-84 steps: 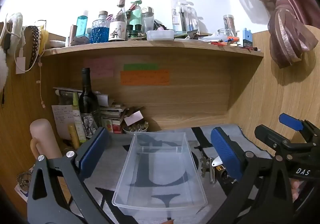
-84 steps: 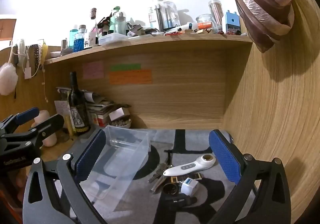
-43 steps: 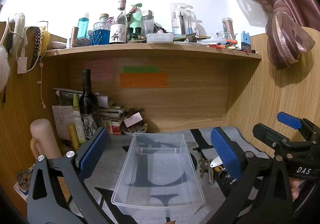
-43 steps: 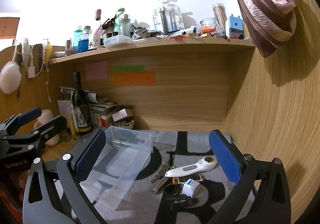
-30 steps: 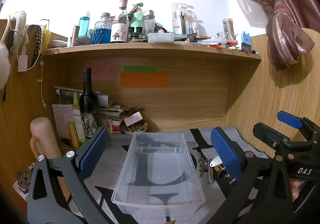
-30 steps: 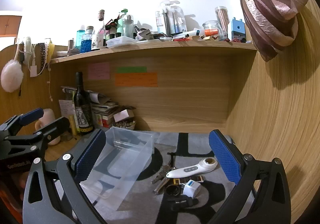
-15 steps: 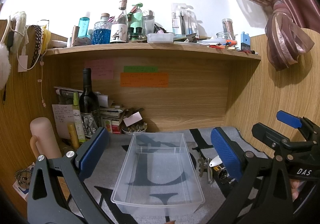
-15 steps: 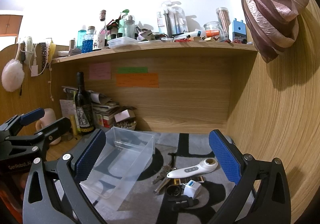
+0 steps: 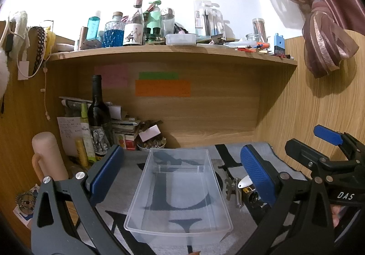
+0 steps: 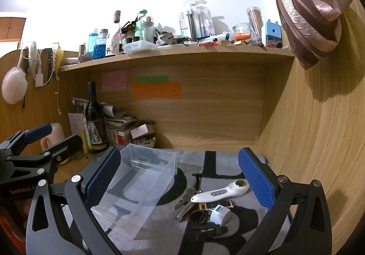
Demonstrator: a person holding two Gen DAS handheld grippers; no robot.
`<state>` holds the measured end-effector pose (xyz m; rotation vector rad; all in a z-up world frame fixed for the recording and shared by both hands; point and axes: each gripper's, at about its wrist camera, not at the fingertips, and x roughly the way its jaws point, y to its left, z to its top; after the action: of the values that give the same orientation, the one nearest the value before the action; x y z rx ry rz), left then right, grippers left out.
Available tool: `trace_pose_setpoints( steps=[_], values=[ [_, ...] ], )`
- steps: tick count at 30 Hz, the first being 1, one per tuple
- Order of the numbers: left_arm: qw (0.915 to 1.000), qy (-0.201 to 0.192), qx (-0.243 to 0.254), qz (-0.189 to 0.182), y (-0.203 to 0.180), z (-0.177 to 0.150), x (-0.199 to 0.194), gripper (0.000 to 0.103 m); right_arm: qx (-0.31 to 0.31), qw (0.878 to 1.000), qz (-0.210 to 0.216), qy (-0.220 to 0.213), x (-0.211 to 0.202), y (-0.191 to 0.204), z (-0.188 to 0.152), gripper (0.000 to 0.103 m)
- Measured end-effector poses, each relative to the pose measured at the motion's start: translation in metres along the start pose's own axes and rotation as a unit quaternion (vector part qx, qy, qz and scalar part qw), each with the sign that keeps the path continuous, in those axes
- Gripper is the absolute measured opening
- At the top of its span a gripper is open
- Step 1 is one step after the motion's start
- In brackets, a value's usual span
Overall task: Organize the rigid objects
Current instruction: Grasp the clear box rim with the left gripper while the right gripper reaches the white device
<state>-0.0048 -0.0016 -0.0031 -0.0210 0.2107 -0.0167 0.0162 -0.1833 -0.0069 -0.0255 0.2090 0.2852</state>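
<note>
An empty clear plastic bin (image 9: pixel 180 188) lies on the grey mat, between my left gripper's (image 9: pixel 182 170) open blue pads; it also shows in the right wrist view (image 10: pixel 136 184). To its right lies a pile of small things: a white handheld device (image 10: pixel 220 193), keys (image 10: pixel 186 200), a small white cube (image 10: pixel 220 211), a round black piece (image 10: pixel 198 216). My right gripper (image 10: pixel 180 177) is open and empty, held above the pile. In the left wrist view the keys (image 9: pixel 230 188) show beside the bin, and the right gripper's body (image 9: pixel 330 163) is at the far right.
A wine bottle (image 9: pixel 98 115), stacked books and a small bowl (image 9: pixel 151 145) stand at the back left. A beige cylinder (image 9: pixel 45 159) is at the far left. A crowded shelf (image 9: pixel 173 49) runs overhead. A wooden wall (image 10: pixel 319 141) closes the right side.
Both grippers have stayed open and nearly still. The right wrist view has drifted slightly, with the pile and bin shifting a little lower. Nothing was picked up.
</note>
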Motion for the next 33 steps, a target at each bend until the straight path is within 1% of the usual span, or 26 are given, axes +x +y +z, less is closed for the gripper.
trace_pose_setpoints(
  steps=[3, 5, 9, 14, 15, 16, 17, 18, 19, 21, 22, 23, 24, 25, 26, 27, 28, 29, 30, 31, 32, 33],
  values=[
    [1.0000, 0.008, 0.000, -0.003, 0.001, -0.002, 0.007, 0.103, 0.004, 1.000, 0.001, 0.007, 0.005, -0.001, -0.001, 0.103],
    [0.9998, 0.018, 0.009, -0.007, 0.003, -0.006, 0.015, 0.103, 0.008, 1.000, 0.001, 0.013, 0.010, -0.003, -0.001, 0.103],
    [0.9980, 0.060, 0.017, 0.007, 0.019, -0.015, 0.042, 0.103, 0.014, 0.999, -0.003, 0.032, 0.022, -0.010, -0.004, 0.103],
    [0.9915, 0.130, -0.008, 0.005, 0.061, -0.022, 0.077, 0.103, 0.020, 0.997, -0.033, 0.060, 0.039, -0.027, -0.011, 0.103],
    [0.9890, 0.147, -0.014, 0.005, 0.071, -0.023, 0.086, 0.101, 0.023, 0.997, -0.041, 0.069, 0.044, -0.033, -0.013, 0.103],
    [0.9868, 0.161, -0.017, 0.009, 0.079, -0.025, 0.093, 0.091, 0.026, 0.996, -0.046, 0.076, 0.048, -0.038, -0.014, 0.103],
    [0.9840, 0.177, -0.016, 0.014, 0.086, -0.027, 0.099, 0.084, 0.030, 0.995, -0.052, 0.084, 0.053, -0.043, -0.016, 0.103],
    [0.9803, 0.196, -0.015, 0.021, 0.092, -0.029, 0.107, 0.075, 0.033, 0.993, -0.059, 0.093, 0.057, -0.048, -0.018, 0.103],
    [0.9772, 0.210, -0.017, 0.023, 0.099, -0.032, 0.115, 0.071, 0.035, 0.992, -0.066, 0.101, 0.062, -0.053, -0.020, 0.103],
    [0.9705, 0.239, -0.023, 0.018, 0.109, -0.038, 0.128, 0.066, 0.035, 0.989, -0.086, 0.117, 0.071, -0.062, -0.025, 0.103],
    [0.9667, 0.254, -0.024, 0.013, 0.113, -0.041, 0.135, 0.061, 0.036, 0.987, -0.095, 0.125, 0.075, -0.067, -0.026, 0.103],
    [0.9631, 0.268, -0.024, 0.008, 0.114, -0.044, 0.140, 0.057, 0.039, 0.985, -0.104, 0.135, 0.079, -0.071, -0.028, 0.101],
    [0.9589, 0.283, -0.023, 0.001, 0.115, -0.046, 0.146, 0.050, 0.044, 0.982, -0.110, 0.147, 0.084, -0.077, -0.030, 0.099],
    [0.9548, 0.296, -0.022, -0.009, 0.116, -0.049, 0.152, 0.045, 0.050, 0.979, -0.113, 0.159, 0.090, -0.083, -0.033, 0.094],
    [0.9517, 0.306, -0.022, -0.016, 0.116, -0.051, 0.156, 0.044, 0.056, 0.977, -0.116, 0.172, 0.095, -0.088, -0.035, 0.089],
    [0.9510, 0.307, -0.023, -0.025, 0.116, -0.051, 0.158, 0.043, 0.062, 0.973, -0.118, 0.188, 0.101, -0.094, -0.038, 0.087],
    [0.9490, 0.313, -0.019, -0.032, 0.115, -0.051, 0.161, 0.041, 0.067, 0.970, -0.120, 0.200, 0.107, -0.098, -0.040, 0.084],
    [0.9486, 0.314, -0.016, -0.036, 0.112, -0.050, 0.160, 0.038, 0.073, 0.967, -0.121, 0.213, 0.112, -0.103, -0.043, 0.082],
    [0.9480, 0.315, -0.011, -0.041, 0.111, -0.049, 0.161, 0.033, 0.080, 0.963, -0.122, 0.225, 0.118, -0.107, -0.047, 0.081],
    [0.9471, 0.318, -0.006, -0.047, 0.109, -0.048, 0.163, 0.031, 0.087, 0.959, -0.120, 0.240, 0.124, -0.110, -0.050, 0.077],
    [0.9461, 0.320, -0.003, -0.052, 0.106, -0.046, 0.166, 0.031, 0.093, 0.956, -0.118, 0.254, 0.130, -0.113, -0.054, 0.073],
    [0.9448, 0.322, 0.001, -0.061, 0.104, -0.046, 0.167, 0.030, 0.097, 0.952, -0.114, 0.266, 0.135, -0.115, -0.056, 0.071]
  ],
)
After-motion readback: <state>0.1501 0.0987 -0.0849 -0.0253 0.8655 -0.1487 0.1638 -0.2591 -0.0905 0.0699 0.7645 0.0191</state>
